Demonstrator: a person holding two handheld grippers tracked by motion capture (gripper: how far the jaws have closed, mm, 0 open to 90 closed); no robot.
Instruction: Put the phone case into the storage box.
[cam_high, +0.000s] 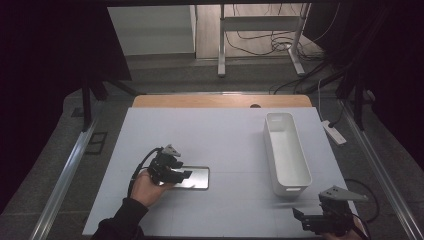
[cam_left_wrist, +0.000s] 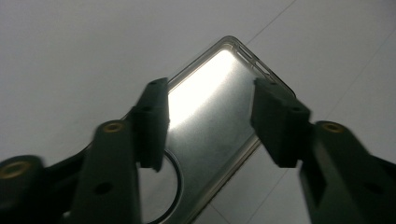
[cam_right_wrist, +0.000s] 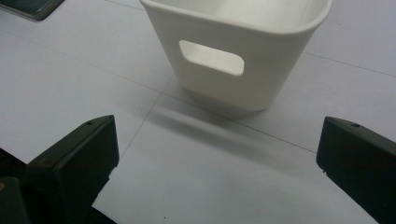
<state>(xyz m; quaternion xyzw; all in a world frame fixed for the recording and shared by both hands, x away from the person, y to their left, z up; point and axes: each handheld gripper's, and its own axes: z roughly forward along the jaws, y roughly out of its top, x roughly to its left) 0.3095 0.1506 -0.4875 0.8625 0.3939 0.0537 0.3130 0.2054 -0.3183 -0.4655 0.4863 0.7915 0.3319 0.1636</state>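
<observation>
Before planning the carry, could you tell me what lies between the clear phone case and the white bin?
Nothing: in the high view, bare table mat separates the phone case from the white bin.

A pale grey table (cam_high: 220, 135) carries a clear phone case (cam_high: 196, 177) near-left and a white bin (cam_high: 286, 152) right.

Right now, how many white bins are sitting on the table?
1. The white bin stands on the right side of the table, lengthwise, ahead of the right gripper. Its handle cutout faces that gripper. Nothing on the table looks big enough to hide another.
</observation>
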